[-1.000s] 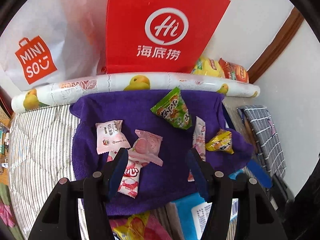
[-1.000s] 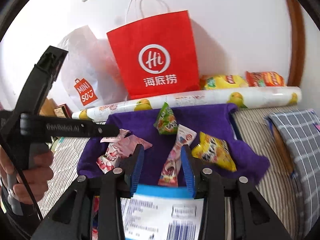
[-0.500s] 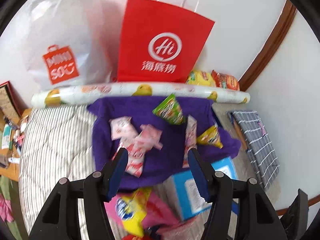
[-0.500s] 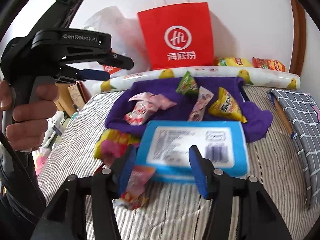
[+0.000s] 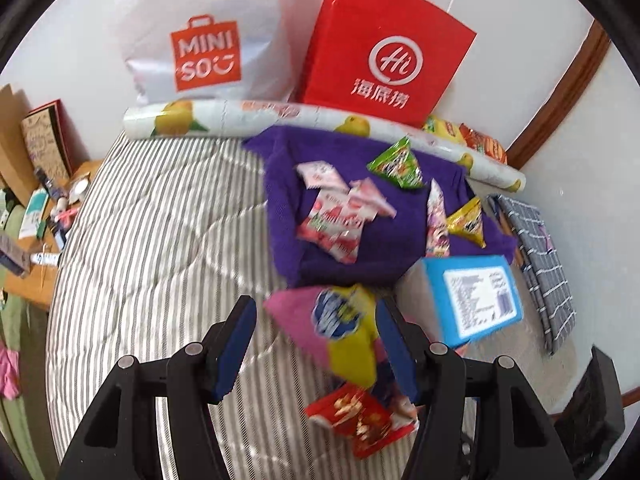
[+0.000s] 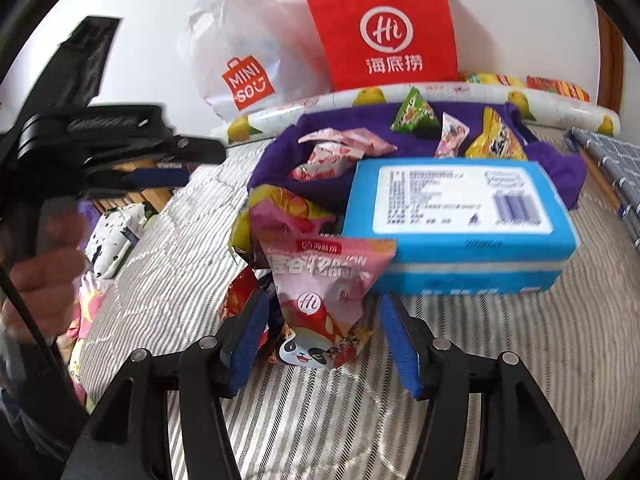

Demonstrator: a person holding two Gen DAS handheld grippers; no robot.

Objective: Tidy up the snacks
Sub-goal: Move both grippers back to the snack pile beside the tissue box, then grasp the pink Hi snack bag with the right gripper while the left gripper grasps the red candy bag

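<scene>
Pink snack pouch (image 6: 320, 300) w/ panda print stands roughly upright on the striped bed cover (image 6: 168, 264), leaning at the near-left corner of the blue box (image 6: 460, 220). It sits directly ahead of the right gripper (image 6: 326, 334), between its blue pads (image 6: 402, 344), long axis running near-to-far/upward from the jaws. Jaws spread wide, nothing clamped; pads look apart from the pouch sides, tho contact on the left pad is hard to tell. Right gripper is the nearer tool, so the coming pinch prob. belongs to it.

Left gripper (image 5: 316, 346) also released, jaws wide, hovering over a pink-yellow chip bag (image 5: 340, 332) and a red foil pack (image 5: 356, 416) near its right finger; motion blur, so height above them is unclear.

Materials: pouch is crinkly glossy film, puffy, will dent under squeeze. Box is rigid cardboard or wrapped pack, flat label on top. Farther back a purple towel (image 5: 360, 264), soft pile, carries small sachets (image 5: 340, 216), a green triangular pack (image 5: 398, 162) and a yellow one (image 5: 468, 222). Beyond: a fruit-print roll (image 5: 280, 116), red paper bag (image 5: 384, 48), white plastic bag (image 5: 208, 40) vs. the wall.
</scene>
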